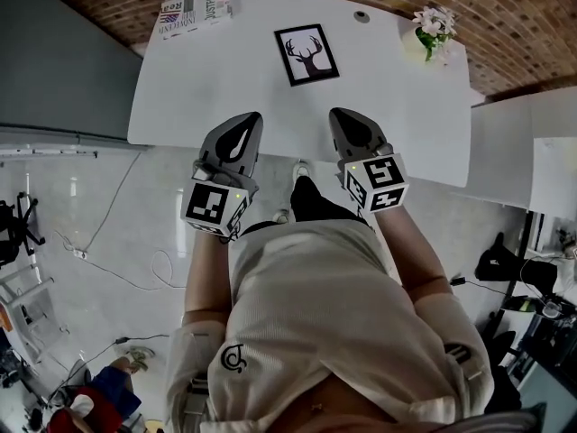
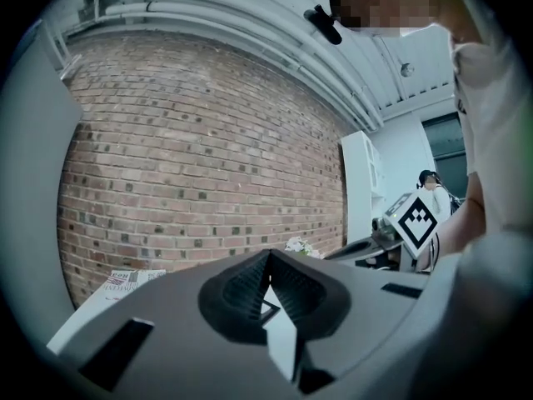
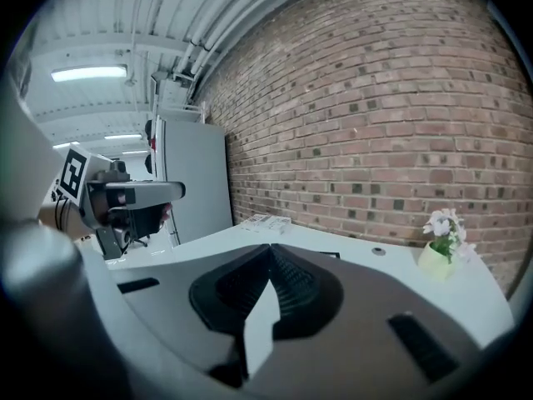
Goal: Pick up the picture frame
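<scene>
A black picture frame (image 1: 306, 54) with a deer-head silhouette lies flat on the white table (image 1: 180, 97), toward its far middle. Both grippers hover side by side at the table's near edge, short of the frame. My left gripper (image 1: 248, 118) is shut with nothing in it, its jaws meeting at a point (image 2: 268, 257) in the left gripper view. My right gripper (image 1: 341, 115) is also shut and empty (image 3: 271, 252). In the right gripper view a dark edge of the frame (image 3: 330, 254) shows just past the jaws.
Folded newspapers (image 1: 194, 9) lie at the table's far left corner. A small pot of white flowers (image 1: 431, 32) stands at the far right, with a cable grommet (image 1: 361, 15) beside it. A brick wall runs behind. A second white surface (image 1: 514, 152) adjoins on the right.
</scene>
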A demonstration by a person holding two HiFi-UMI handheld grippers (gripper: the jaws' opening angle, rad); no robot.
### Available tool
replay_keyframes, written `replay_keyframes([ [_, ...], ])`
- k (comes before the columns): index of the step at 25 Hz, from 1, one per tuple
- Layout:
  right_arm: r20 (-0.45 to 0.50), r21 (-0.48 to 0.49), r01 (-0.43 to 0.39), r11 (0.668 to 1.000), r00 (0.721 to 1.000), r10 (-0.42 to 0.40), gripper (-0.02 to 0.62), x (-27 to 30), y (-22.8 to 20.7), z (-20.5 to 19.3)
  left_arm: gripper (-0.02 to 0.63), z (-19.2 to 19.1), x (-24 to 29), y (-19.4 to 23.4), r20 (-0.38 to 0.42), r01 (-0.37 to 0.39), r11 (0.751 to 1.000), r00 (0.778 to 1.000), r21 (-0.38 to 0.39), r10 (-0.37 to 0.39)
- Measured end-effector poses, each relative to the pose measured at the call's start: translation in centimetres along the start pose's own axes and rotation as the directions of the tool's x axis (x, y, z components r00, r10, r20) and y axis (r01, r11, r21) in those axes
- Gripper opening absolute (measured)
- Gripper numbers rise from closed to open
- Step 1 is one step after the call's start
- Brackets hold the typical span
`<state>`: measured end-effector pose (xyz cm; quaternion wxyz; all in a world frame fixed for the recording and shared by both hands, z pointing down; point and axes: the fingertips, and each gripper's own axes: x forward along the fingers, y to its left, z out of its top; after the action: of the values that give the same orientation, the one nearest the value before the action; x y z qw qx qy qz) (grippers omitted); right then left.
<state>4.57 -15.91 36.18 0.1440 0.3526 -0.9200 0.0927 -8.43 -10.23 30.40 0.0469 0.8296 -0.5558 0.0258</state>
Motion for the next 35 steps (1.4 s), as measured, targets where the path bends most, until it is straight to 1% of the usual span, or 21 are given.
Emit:
replay_keyframes([
  [3,-0.001,-0.022,-0.014,1.0,1.0,0.014,0.008,3.0,-2.7,0.7,0.014,0.1,3.5,1.7,0.006,-0.007,1.0,1.0,-0.01,0.007],
  [5,-0.026,-0.022,-0.029,0.999,0.999,0.029,0.008,4.9,-4.6,0.5,0.014,0.1,5.8,2.7,-0.001,-0.014,1.0,1.0,-0.013,0.014],
  [7,-0.089,0.002,-0.067,0.998,0.994,0.067,0.008,6.9,-6.0,-0.5,0.014,-0.1,7.8,3.5,-0.008,-0.019,1.0,1.0,-0.013,0.019],
  [9,-0.156,0.025,-0.095,0.995,0.983,0.097,0.008,8.8,-7.4,-1.9,0.014,-0.5,9.7,4.2,-0.008,-0.028,0.999,1.0,-0.029,0.027],
  [11,-0.207,0.029,-0.096,0.995,0.973,0.1,0.008,10.4,-9.1,-3.3,0.014,-1.3,11.4,4.8,-0.015,-0.035,0.998,0.999,-0.042,0.035],
  [14,-0.282,0.032,-0.074,0.997,0.956,0.08,0.009,12.6,-11.8,-5.4,0.014,-2.3,13.8,5.1,-0.023,-0.033,0.999,0.999,-0.036,0.032],
  [16,-0.338,0.04,-0.063,0.997,0.938,0.072,0.011,14.1,-13.3,-7.0,0.014,-2.7,15.4,5.1,-0.018,-0.022,0.999,1.0,-0.042,0.021],
  [18,-0.399,0.047,-0.059,0.997,0.914,0.073,0.052,15.6,-14.5,-8.7,0.014,-3.4,16.7,5.3,-0.024,-0.016,0.998,1.0,-0.059,0.015],
  [21,-0.479,0.05,-0.054,0.997,0.875,0.071,0.073,17.8,-15.9,-11.1,0.014,-4.8,18.6,5.9,-0.037,-0.024,0.997,0.999,-0.075,0.021],
  [24,-0.545,0.045,-0.051,0.998,0.836,0.068,0.095,19.4,-16.9,-13.3,0.014,-5.8,19.8,6.5,-0.049,-0.036,0.995,0.998,-0.093,0.032],
  [26,-0.576,0.044,-0.047,0.998,0.815,0.064,0.101,20.2,-17.2,-14.6,0.014,-6.4,20.2,6.8,-0.061,-0.04,0.994,0.998,-0.105,0.034],
  [31,-0.621,0.059,-0.024,0.998,0.782,0.055,0.11,21.7,-18.1,-16.9,0.014,-8.0,20.9,7.9,-0.09,-0.057,0.992,0.995,-0.117,0.047],
  [35,-0.638,0.081,-0.024,0.996,0.767,0.07,0.109,22.3,-18.0,-17.7,0.014,-8.9,21.4,8.3,-0.107,-0.055,0.991,0.993,-0.126,0.041],
])
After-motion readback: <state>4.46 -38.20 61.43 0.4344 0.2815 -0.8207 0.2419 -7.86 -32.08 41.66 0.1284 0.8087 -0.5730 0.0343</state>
